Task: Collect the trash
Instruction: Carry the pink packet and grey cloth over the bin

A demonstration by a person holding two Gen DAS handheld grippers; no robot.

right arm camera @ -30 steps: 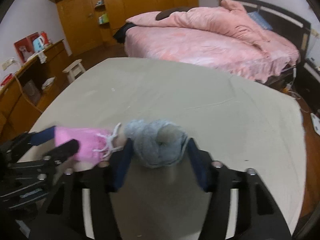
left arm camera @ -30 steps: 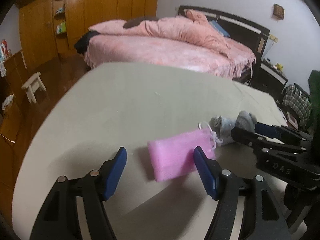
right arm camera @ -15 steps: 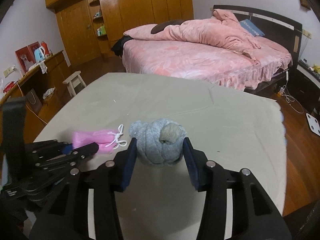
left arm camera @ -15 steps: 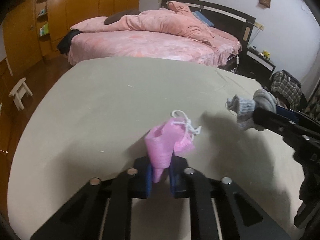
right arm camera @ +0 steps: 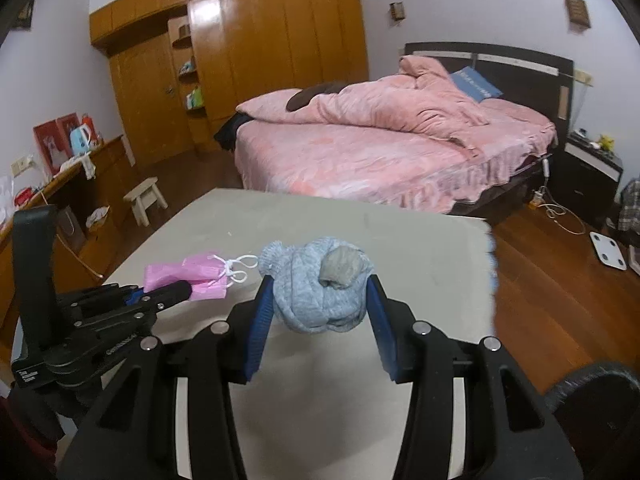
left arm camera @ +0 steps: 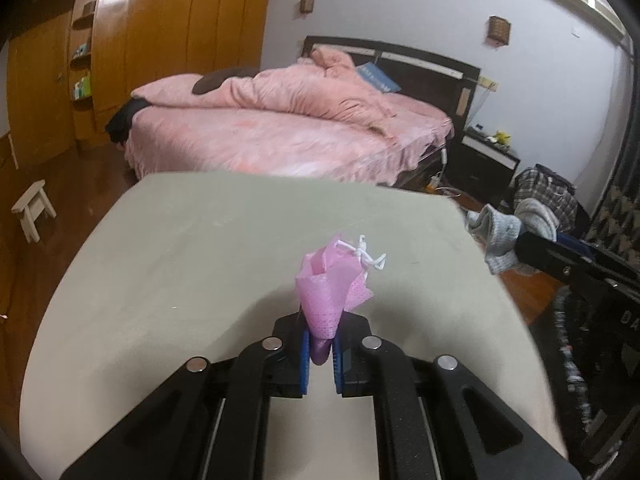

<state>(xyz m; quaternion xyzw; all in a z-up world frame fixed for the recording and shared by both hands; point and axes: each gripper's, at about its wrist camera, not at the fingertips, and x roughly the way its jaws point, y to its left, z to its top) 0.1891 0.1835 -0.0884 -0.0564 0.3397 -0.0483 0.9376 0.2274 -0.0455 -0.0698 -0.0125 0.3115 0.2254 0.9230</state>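
My left gripper is shut on a crumpled pink face mask with white ear loops and holds it above the beige table. The mask also shows in the right wrist view, pinched by the left gripper. My right gripper is shut on a balled grey-blue sock and holds it above the table. In the left wrist view the sock hangs past the table's right edge.
A pink bed stands beyond the table. A small white stool and a wooden wardrobe are at the left. A black round rim shows low at the right. A white scale lies on the wooden floor.
My left gripper closed on the pink mask and lifted it off the table. My right gripper lifted the sock and both views rose.
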